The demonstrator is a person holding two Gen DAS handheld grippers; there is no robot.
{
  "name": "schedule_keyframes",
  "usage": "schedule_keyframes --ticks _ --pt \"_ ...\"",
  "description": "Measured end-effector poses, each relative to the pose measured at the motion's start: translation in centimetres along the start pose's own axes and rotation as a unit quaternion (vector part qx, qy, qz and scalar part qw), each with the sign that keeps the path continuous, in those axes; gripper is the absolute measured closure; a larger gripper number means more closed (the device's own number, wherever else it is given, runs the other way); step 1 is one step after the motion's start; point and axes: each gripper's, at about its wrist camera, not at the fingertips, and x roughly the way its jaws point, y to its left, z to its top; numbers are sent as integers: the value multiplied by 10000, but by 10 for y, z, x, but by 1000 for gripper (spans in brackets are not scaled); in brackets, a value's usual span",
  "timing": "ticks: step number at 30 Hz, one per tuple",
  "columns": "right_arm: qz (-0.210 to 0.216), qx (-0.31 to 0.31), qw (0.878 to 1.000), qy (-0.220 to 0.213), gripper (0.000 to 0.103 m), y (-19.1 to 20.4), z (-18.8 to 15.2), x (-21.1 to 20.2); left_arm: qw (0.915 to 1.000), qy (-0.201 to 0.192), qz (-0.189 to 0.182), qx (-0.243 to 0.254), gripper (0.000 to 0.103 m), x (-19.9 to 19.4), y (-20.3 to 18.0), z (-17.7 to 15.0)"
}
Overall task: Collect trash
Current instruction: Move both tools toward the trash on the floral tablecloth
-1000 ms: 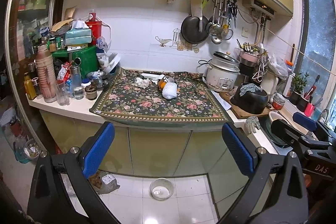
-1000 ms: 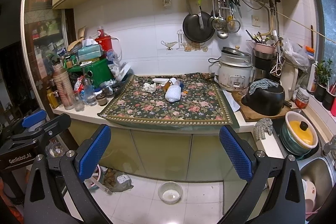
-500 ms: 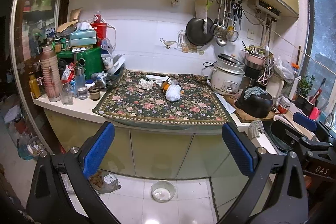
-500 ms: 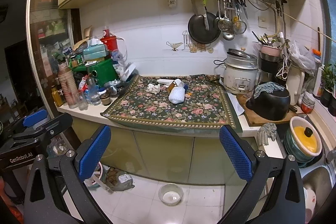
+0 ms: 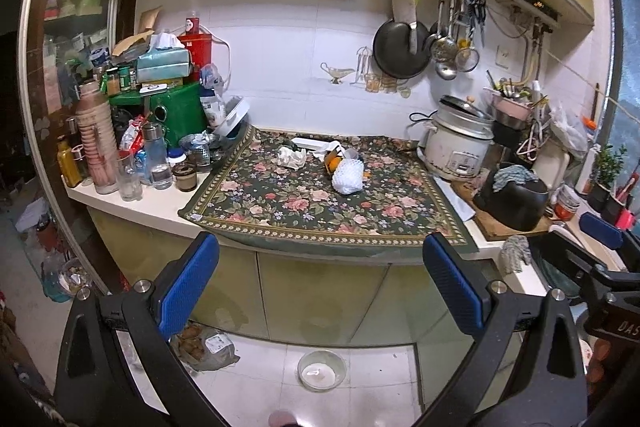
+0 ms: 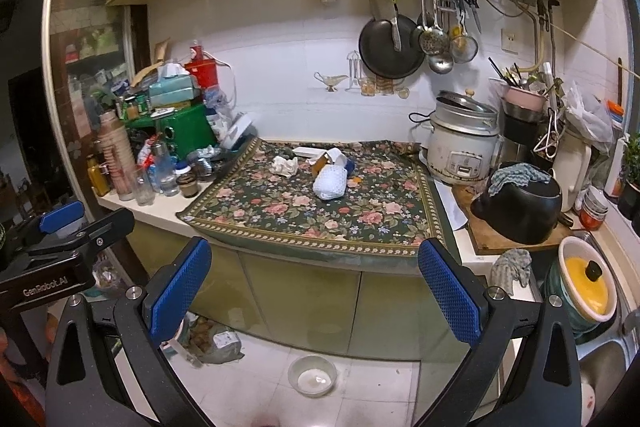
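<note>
Trash lies at the back of the floral cloth [image 5: 320,203] on the counter: a white foam net [image 5: 347,177], a crumpled tissue [image 5: 291,157], an orange item [image 5: 333,159] and a flat white piece [image 5: 308,143]. The same net [image 6: 330,181] and tissue [image 6: 285,166] show in the right wrist view. My left gripper [image 5: 320,291] is open and empty, well short of the counter above the floor. My right gripper [image 6: 316,287] is open and empty, beside it to the right.
Jars, bottles and a green box [image 5: 180,117] crowd the counter's left end. A rice cooker [image 5: 456,143] and a black pot [image 5: 514,195] stand right. A small bowl [image 5: 322,373] and a bag [image 5: 208,347] lie on the floor below. The sink [image 6: 608,359] is at far right.
Both grippers have moved a little closer to the counter and the view has shifted slightly right. Both stay open and empty.
</note>
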Motion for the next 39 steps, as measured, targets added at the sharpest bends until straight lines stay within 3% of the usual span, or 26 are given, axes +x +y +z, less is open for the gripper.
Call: schedule_keyframes --ticks 9,18,24,30,35,39 --pt "-452 241 9986 128 0 -5 29 82 9997 178 33 178 1 115 20 39" --pt "-915 440 9944 306 0 -8 71 176 9973 653 -245 237 1 238 49 86" --pt "-1150 458 9906 583 0 -17 81 241 9922 1196 -73 354 1 326 57 89" --pt "-1021 456 9896 910 0 -40 91 311 9871 1585 -103 183 1 404 56 86" --pt "-667 429 9877 1349 1 -66 94 377 9759 2181 9 -95 1 468 47 83" --pt "-355 313 9854 1636 3 -90 98 423 9755 2179 166 -253 1 507 30 84"
